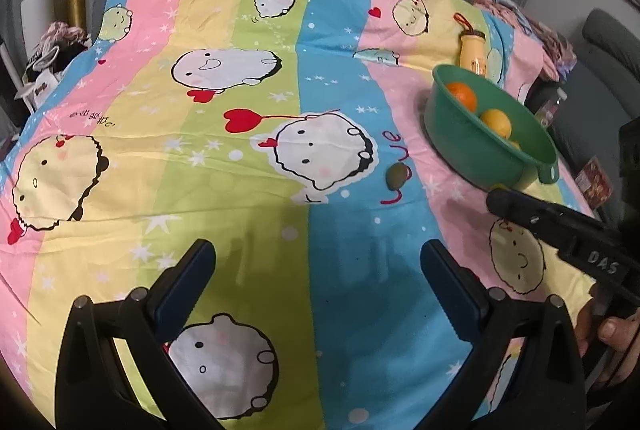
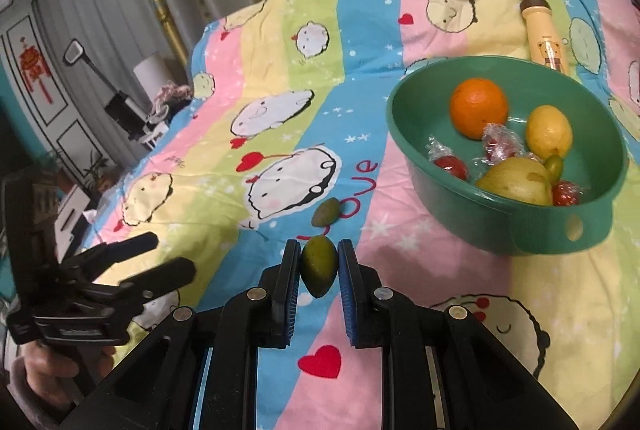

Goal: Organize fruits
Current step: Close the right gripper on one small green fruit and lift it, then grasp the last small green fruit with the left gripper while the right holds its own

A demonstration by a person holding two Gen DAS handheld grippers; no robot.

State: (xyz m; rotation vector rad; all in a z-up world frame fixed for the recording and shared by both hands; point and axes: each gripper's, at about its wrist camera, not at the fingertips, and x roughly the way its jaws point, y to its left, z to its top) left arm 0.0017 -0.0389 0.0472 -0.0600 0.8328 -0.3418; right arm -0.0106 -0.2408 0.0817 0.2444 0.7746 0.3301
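Note:
My right gripper is shut on a small green fruit and holds it above the bedsheet, left of the green bowl. The bowl holds an orange, a lemon, a pear, a small green fruit and wrapped red candies. Another small green fruit lies on the sheet just beyond the held one; it also shows in the left wrist view. My left gripper is open and empty above the sheet. The bowl sits at its right, with the right gripper's finger in front.
A cream bottle with a red strap lies behind the bowl. The striped cartoon bedsheet covers the whole surface. Curtains hang behind; clutter and a chair stand off the left edge, a grey sofa off the right.

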